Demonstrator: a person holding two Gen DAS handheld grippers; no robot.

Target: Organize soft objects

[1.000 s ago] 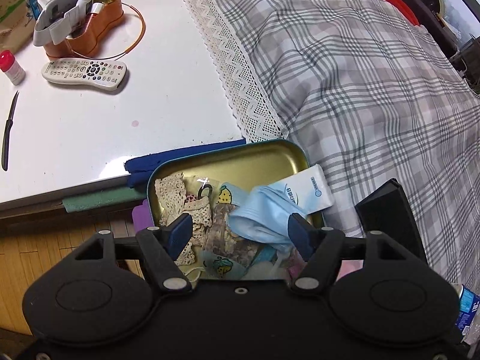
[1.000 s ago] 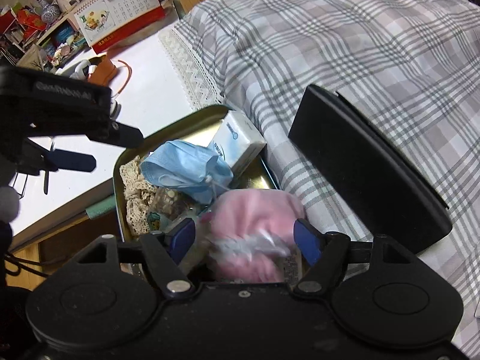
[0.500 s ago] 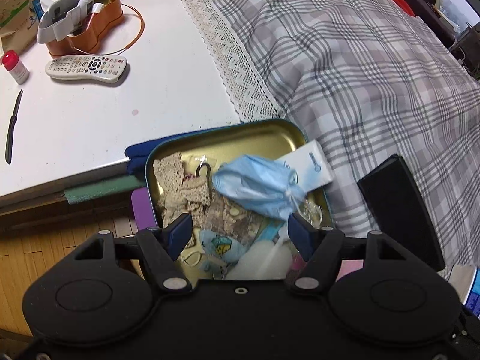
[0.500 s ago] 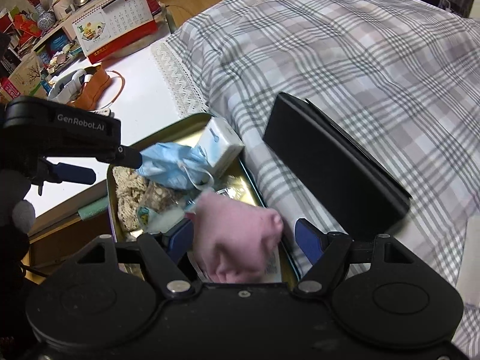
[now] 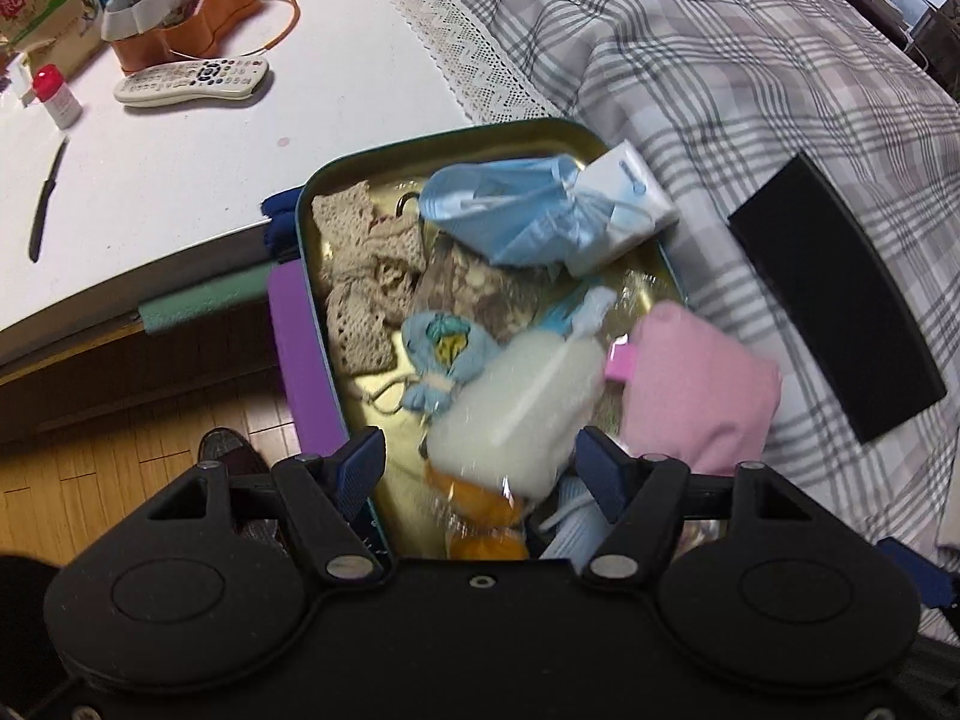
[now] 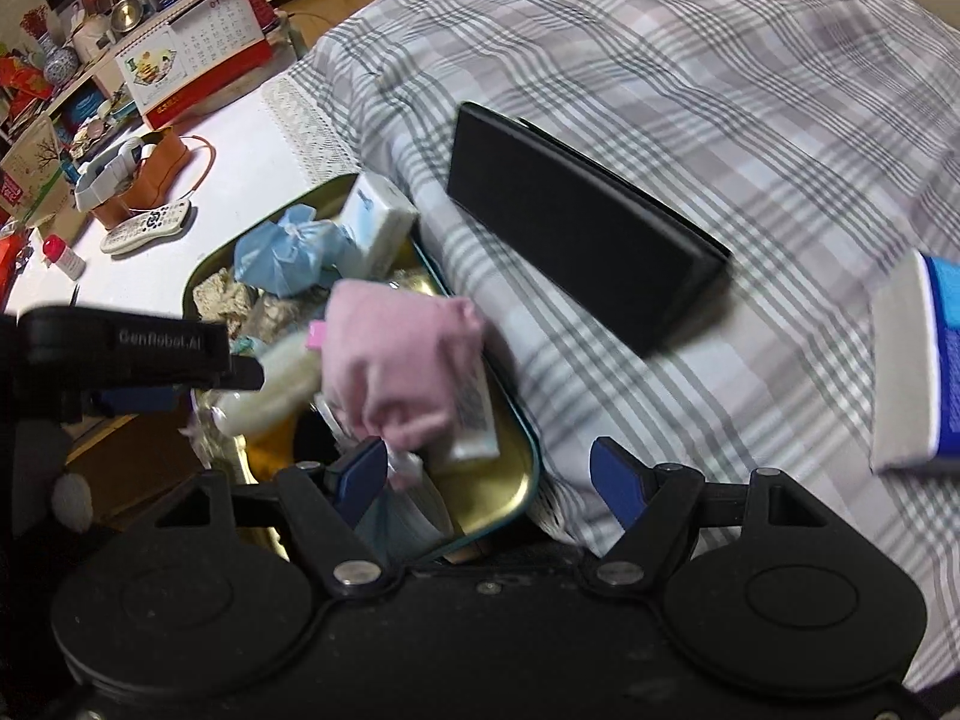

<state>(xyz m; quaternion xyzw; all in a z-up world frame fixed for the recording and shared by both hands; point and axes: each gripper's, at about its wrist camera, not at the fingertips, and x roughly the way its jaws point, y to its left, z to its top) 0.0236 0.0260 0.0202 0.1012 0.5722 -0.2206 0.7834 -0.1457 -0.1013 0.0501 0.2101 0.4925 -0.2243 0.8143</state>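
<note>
You're in somebody's bedroom at home: plaid bedspread [image 6: 660,60] with lace trim, a white table [image 5: 168,168] holding a TV remote [image 5: 192,79], a desk calendar [image 6: 198,60], wooden floor [image 5: 120,468]

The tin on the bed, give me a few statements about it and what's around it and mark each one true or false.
1. The tin is empty. False: it is crowded with soft things, including a pink pouch and lace pieces.
2. A blue face mask lies at the far end of the tin, against a small white box. True.
3. The black case sits inside the tin. False: it lies on the plaid bedspread beside the tin.
4. A remote control lies on the white table. True.
5. The right tongs clamp the pink pouch. False: they are open and grip nothing.
</note>
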